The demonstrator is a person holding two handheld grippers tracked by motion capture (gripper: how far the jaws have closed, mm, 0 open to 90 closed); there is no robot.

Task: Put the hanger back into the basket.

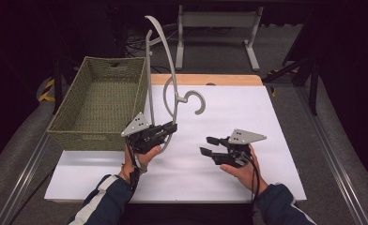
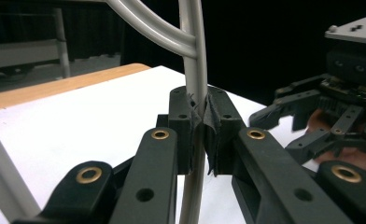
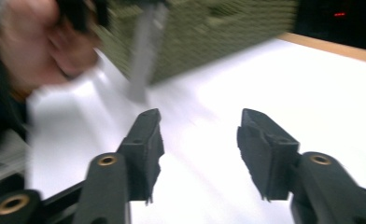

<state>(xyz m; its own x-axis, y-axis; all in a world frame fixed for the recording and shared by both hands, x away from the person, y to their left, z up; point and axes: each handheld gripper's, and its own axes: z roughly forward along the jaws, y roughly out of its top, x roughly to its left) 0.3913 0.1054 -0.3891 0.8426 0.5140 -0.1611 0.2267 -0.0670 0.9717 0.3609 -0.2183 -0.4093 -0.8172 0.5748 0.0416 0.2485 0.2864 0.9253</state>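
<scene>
A grey plastic clothes hanger (image 1: pixel 169 77) stands lifted above the white table top (image 1: pixel 229 122), its hook (image 1: pixel 195 99) curling to the right. My left gripper (image 1: pixel 169 129) is shut on the hanger's lower bar, and the left gripper view shows the grey bar (image 2: pixel 195 70) pinched between the two black pads. The right gripper (image 1: pixel 209 146) is open over the table, right of the hanger and apart from it. In the right gripper view its jaws stand wide apart with nothing between them, and the hanger (image 3: pixel 144 51) appears blurred ahead.
A green woven basket (image 1: pixel 102 101) sits at the table's left, just beside the hanger. A wooden strip (image 1: pixel 210 79) runs along the table's far edge. A white metal frame (image 1: pixel 217 28) stands on the floor behind.
</scene>
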